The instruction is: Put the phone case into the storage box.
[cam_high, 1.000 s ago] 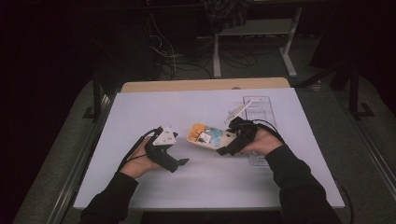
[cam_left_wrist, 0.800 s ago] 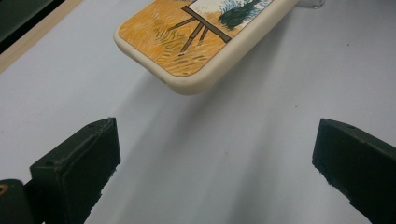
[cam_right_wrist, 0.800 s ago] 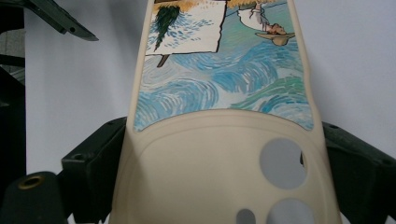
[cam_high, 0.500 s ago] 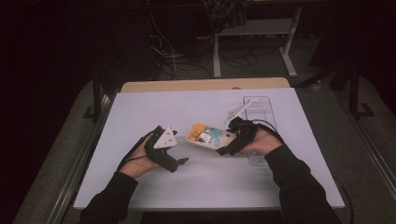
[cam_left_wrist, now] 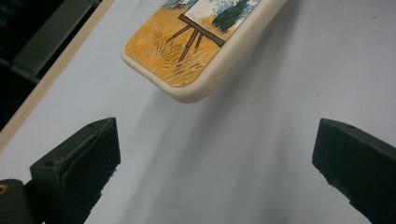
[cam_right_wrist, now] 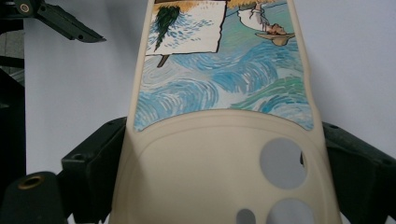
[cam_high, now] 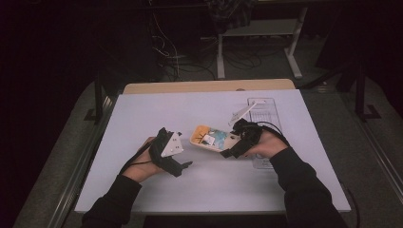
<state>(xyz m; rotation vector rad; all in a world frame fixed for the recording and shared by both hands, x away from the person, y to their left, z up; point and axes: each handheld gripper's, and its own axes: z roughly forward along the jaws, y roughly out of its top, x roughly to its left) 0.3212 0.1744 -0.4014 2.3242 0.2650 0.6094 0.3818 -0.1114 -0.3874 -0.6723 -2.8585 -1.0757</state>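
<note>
Your right gripper clamps the painted phone case by its camera end. Your left gripper gapes wide, empty, the case's corner just beyond its jaws.

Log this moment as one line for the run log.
right gripper: shut on phone case, lifted | left gripper: open, empty, facing case | table: white

The case runs off the top edge ahead of the left tool; the right tool hides its clamped edges.
</note>
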